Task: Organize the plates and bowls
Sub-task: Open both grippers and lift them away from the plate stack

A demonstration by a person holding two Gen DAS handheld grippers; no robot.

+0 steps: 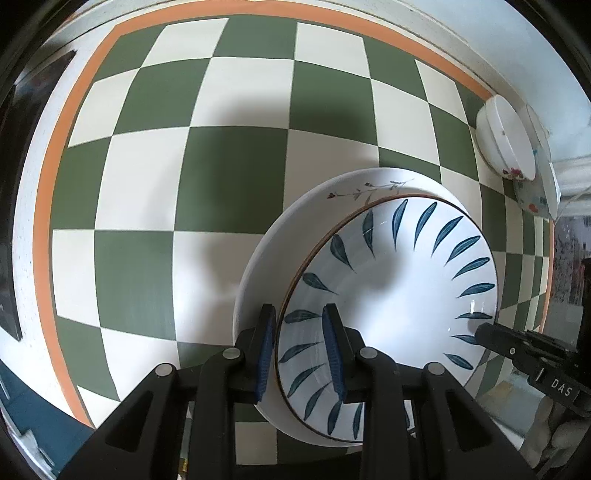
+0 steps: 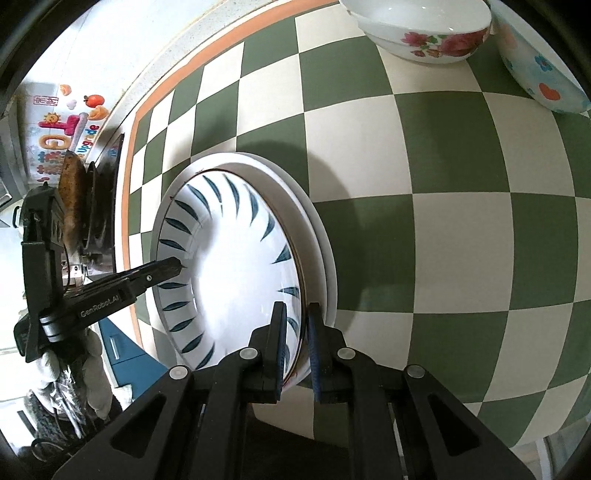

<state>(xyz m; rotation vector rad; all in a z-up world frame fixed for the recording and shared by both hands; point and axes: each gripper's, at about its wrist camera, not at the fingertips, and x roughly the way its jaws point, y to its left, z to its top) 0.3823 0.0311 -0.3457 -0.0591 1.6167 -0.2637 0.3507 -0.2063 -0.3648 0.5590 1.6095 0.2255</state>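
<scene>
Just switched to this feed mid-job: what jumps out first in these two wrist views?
The blue-leaf plate dominates both views, nested on a plain white plate atop the green-and-white checkered tablecloth. The left gripper and the right gripper each straddle the leaf plate's rim on opposite sides. At the table's far edge sit stacked floral bowls and beside them a pale blue bowl with bright spots.

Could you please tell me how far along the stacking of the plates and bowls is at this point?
Done: floral bowls are nested at the table's far edge. In hand: both the left gripper and the right gripper grip opposite rims of the blue-leaf plate, which sits over the white plate. Left: releasing it; the bowl with the orange heart stands apart.
</scene>
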